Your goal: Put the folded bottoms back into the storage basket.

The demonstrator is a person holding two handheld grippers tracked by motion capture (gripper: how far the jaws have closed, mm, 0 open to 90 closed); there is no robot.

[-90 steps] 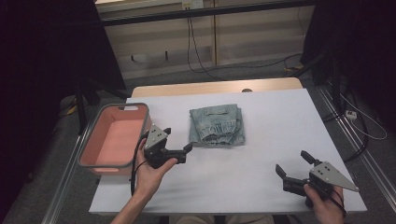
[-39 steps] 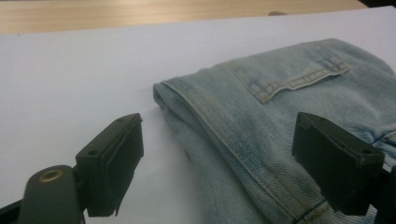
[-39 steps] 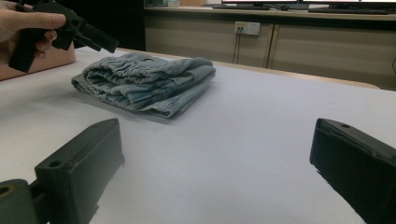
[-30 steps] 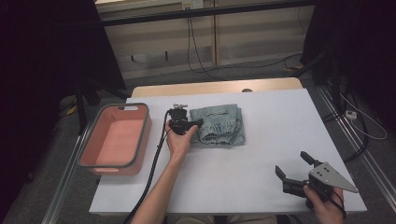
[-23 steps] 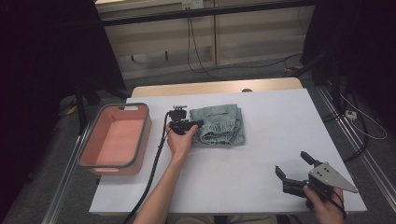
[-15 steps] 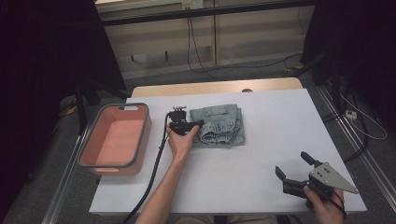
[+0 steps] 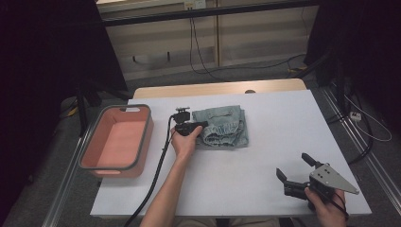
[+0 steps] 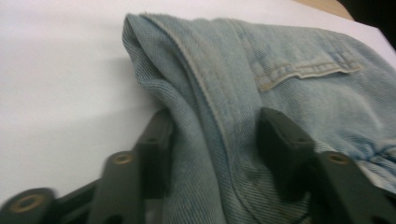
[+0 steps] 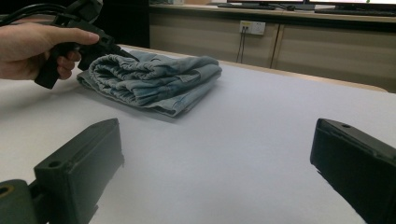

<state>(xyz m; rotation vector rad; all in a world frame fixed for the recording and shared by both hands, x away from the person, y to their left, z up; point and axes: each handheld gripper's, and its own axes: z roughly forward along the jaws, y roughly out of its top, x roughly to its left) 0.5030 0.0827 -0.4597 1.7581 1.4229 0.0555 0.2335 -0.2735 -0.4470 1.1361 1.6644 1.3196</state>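
Observation:
A folded pair of light blue jeans [image 7: 222, 126] lies in the middle of the white table [image 7: 283, 118]. My left gripper [image 7: 201, 125] is at the jeans' left edge. In the left gripper view a thick fold of the jeans [image 8: 261, 65] runs between the two black jaws, which have just been closing, and both pads [image 8: 156, 140] press on the denim. My right gripper [image 7: 293, 165] rests near the table's front right, open, with nothing between its jaws. The right gripper view has the jeans [image 9: 154, 81] and the left gripper [image 9: 93, 39] far off at the upper left.
A pink plastic bin [image 7: 116, 170] stands at the table's left side, with nothing in it. The left gripper's black cable [image 7: 158, 165] trails along the table to the front edge. Dark stands and cables lie on the floor behind the table.
Three seconds ago my left gripper was beside the pink bin; it has since moved right and back to the jeans' left edge and has kept there. The right gripper has not moved.

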